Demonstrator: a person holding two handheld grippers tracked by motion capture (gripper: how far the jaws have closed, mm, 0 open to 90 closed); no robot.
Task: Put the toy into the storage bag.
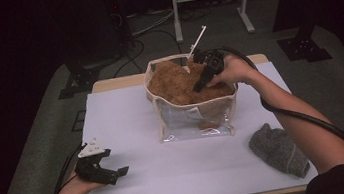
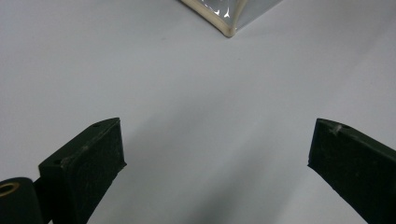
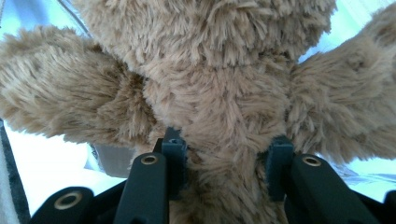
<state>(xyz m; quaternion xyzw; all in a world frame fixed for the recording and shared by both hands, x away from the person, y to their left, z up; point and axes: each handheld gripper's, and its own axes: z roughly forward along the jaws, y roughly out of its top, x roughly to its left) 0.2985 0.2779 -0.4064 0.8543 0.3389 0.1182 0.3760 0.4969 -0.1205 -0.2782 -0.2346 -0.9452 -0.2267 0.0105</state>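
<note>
- Plush toy [image 3: 219,107], tan and shaggy, is pinched between the jaws of the right gripper [image 3: 226,163], which press into its fur from both sides and are closed partway on it.
- From the high view, the right gripper [image 1: 201,75] reaches down into a clear bag [image 1: 194,119] with cream edging, where the plush toy [image 1: 178,83] sits and bulges above the rim.
- A white stick [image 1: 198,40] juts up from the far rim of the bag.
- Left gripper [image 1: 117,174] rests near the table's front left corner, jaws spread wide and holding nothing, well apart from the bag.
- Its own view shows the bag's corner [image 2: 229,30] farther off.
- White table [image 1: 128,128] bears the bag at its middle; a grey knitted cloth [image 1: 278,149] lies at the front right.
</note>
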